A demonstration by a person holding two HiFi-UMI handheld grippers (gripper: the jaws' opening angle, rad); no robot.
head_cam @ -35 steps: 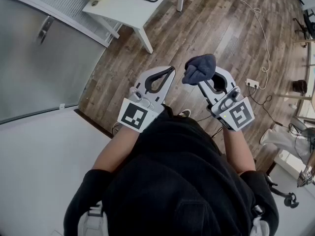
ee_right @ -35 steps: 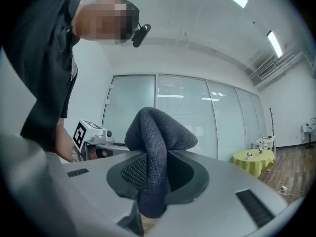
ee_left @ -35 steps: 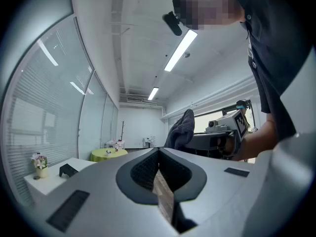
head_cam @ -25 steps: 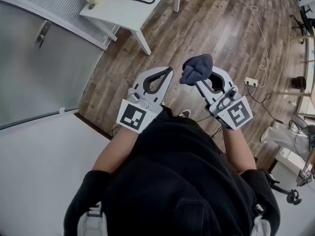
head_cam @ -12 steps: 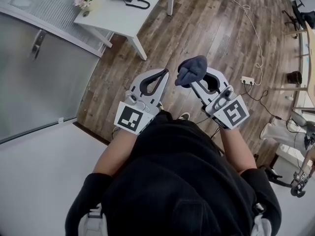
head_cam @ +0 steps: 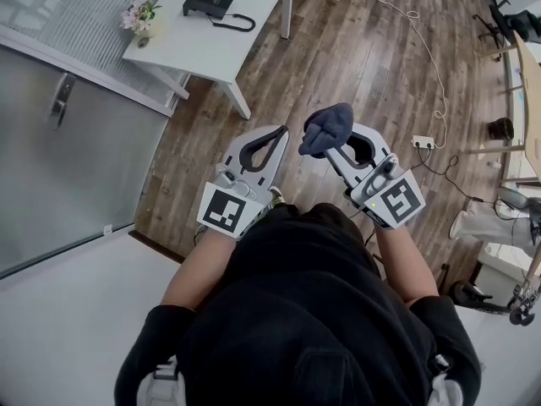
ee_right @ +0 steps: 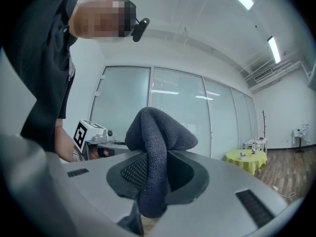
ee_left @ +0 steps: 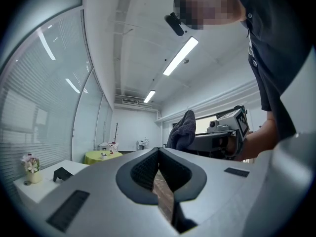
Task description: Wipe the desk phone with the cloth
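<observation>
A black desk phone with a curled cord lies on a white table far ahead at the upper left; it also shows small in the left gripper view as the phone. My right gripper is shut on a dark blue cloth, bunched above its jaws, and the cloth fills the middle of the right gripper view. My left gripper is shut with nothing in it, beside the right one. Both are held at chest height, well short of the table.
A small vase of flowers stands on the table's left end. A glass partition with a door handle runs along the left. On the wood floor lie a white cable and power strip. Chairs and furniture stand at the right.
The whole view has shifted so that the table and phone sit lower and closer in the head view. Both grippers keep their pose and the cloth stays clamped.
</observation>
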